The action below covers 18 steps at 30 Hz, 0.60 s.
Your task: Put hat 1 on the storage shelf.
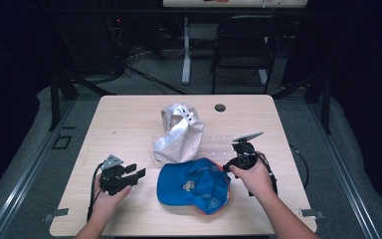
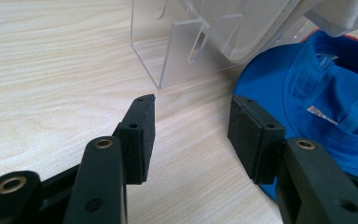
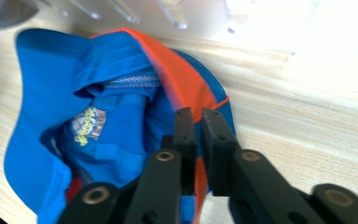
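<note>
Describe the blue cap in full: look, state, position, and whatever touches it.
The blue cap lies upside down on the wooden table, its hollow facing up. It looks like soft fabric with an orange edge, a mesh section and a small label inside. The right gripper is shut on its orange rim. It sits just in front of a clear acrylic stand bearing a white cap.
</note>
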Available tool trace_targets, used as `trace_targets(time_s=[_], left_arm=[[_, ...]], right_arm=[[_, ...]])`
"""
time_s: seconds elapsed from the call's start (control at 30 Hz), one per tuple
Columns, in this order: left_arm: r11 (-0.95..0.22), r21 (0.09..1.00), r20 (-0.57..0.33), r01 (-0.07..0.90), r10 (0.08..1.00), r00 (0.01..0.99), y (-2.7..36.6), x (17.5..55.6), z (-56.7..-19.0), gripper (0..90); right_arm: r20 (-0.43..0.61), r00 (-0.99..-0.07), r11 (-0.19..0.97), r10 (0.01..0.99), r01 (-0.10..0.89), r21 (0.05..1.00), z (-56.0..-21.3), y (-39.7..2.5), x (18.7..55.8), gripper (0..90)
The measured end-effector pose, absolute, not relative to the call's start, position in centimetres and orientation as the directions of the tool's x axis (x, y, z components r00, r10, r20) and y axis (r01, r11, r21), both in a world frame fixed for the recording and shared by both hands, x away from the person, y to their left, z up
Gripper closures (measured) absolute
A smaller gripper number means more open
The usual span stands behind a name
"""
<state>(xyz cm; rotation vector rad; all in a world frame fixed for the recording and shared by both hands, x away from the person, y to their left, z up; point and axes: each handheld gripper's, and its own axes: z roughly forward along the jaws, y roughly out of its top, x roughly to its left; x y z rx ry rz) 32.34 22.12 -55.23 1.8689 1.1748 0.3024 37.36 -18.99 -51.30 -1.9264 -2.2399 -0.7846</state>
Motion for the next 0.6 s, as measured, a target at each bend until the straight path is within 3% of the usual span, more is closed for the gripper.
trace_targets(time_s=[0.3, 0.6], left_arm=[[-0.161, 0.783, -0.232, 0.601, 0.821, 0.522, 22.0, 32.3, -55.3, 52.0], [-0.158, 0.783, -0.228, 0.601, 0.826, 0.515, 22.0, 32.4, -55.3, 51.9]], right_arm=[[0.449, -0.215, 0.079, 0.867, 0.950, 0.303, -51.4, -20.4, 36.1, 68.5], [0.477, -0.229, 0.106, 0.848, 0.957, 0.271, -51.9, -20.9, 34.6, 65.7]])
